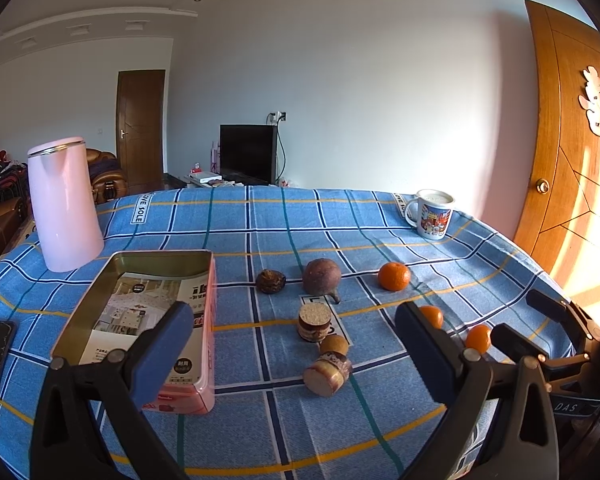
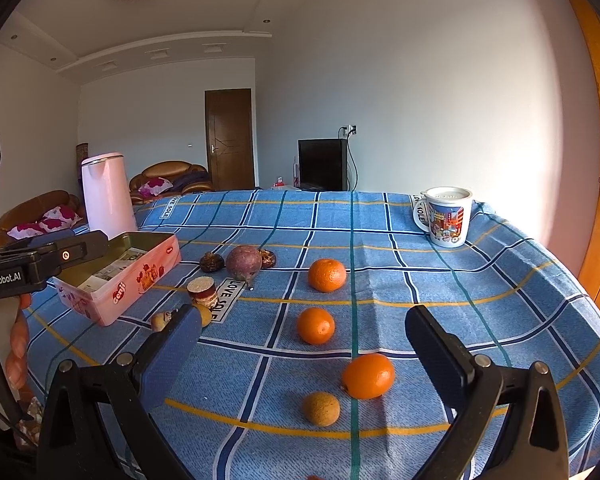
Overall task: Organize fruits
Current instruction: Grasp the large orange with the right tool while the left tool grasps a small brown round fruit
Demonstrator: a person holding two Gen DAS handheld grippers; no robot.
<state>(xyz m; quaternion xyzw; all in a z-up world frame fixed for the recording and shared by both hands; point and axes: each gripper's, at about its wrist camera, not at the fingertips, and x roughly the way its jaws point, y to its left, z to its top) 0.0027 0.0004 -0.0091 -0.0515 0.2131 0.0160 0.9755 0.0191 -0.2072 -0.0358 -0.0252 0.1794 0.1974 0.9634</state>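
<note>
Hovering over desk [image 2: 500, 280]: left hand-held gripper [image 1: 294, 334] and right hand-held gripper [image 2: 304, 330] both spread, empty; oranges [image 2: 327, 275] mid-desk, pink tin [image 1: 204, 360] near left edge.

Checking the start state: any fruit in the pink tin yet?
No fruit. The pink tin is open and shows only a printed paper sheet inside; the oranges lie on the tablecloth.

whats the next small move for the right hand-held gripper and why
Probably lower the right hand-held gripper, which is open and empty, onto the nearest orange just ahead of it. All the fruit lies loose on the tablecloth, and the pink tin holds none.
</note>
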